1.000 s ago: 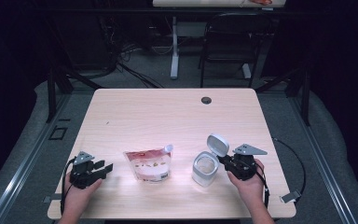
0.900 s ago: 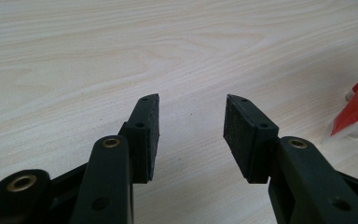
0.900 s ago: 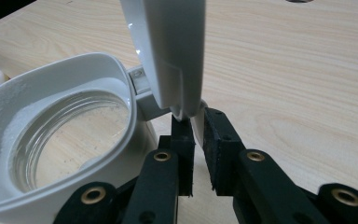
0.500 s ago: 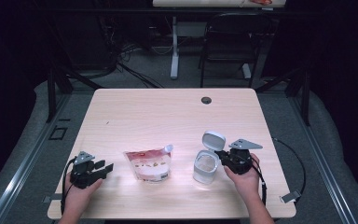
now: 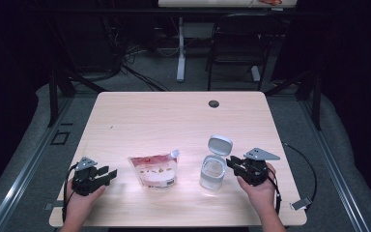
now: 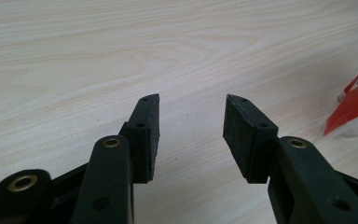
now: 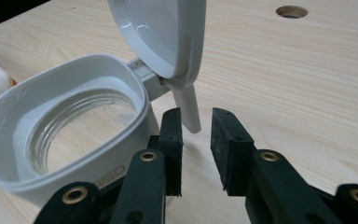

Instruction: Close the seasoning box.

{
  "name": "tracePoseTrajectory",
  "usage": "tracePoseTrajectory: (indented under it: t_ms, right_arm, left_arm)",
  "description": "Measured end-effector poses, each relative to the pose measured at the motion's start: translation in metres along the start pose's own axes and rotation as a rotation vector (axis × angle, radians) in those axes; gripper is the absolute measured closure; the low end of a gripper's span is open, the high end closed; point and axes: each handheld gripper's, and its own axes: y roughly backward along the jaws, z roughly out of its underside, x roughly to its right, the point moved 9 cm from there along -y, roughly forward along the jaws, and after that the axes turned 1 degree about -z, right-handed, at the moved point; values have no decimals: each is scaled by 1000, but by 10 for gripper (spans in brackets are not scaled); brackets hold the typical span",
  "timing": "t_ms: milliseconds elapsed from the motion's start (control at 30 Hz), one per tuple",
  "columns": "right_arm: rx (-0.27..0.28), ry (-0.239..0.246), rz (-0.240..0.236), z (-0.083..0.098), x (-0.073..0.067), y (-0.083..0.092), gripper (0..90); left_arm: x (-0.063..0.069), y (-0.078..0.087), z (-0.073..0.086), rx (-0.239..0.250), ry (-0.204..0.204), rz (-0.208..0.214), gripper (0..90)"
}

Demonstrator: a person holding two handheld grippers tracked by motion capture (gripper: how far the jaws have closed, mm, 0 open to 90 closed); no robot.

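Releasing now: right gripper (image 7: 196, 126) jaws have just been opening, parted around the lid tab (image 7: 189, 109) without pinching it, jar (image 5: 212, 172) just left of it with flip lid (image 5: 220, 145) standing open, ready for filling from the pouch (image 5: 155, 169); left gripper (image 5: 110, 172) idle, jaws wide, empty.

The right tongs (image 5: 233, 163) have just been opening, letting go of the container's lid (image 5: 220, 144)
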Motion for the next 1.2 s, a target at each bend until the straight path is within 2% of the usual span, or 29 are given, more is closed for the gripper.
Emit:
tracePoseTrajectory:
  t_ms: [133,300,433,567,733,833,967,1067,1200]
  right_arm:
    - [10,15,22,-2,3,11,718]
    - [32,1,40,-6,6,19,685]
    - [49,10,31,-11,5,25,677]
    - [53,34,34,-16,-3,29,642]
    - [59,64,47,-22,-9,31,601]
    - [79,66,36,-26,-13,35,582]
    - [106,68,20,-33,-18,39,569]
    - [116,73,9,-36,-23,41,570]
    - [100,83,7,-36,-27,41,581]
  left_arm:
    - [4,2,-3,23,-1,15,566]
    - [10,9,-9,34,-8,37,577]
    - [15,14,-14,44,-19,57,572]
    - [21,20,-16,31,-34,67,562]
    - [29,27,-23,55,-52,100,575]
    - [36,33,-27,68,-61,121,594]
    - [42,42,-33,85,-90,117,601]
    - [47,46,-35,84,-93,119,604]
    - [52,50,-36,76,-104,133,618]
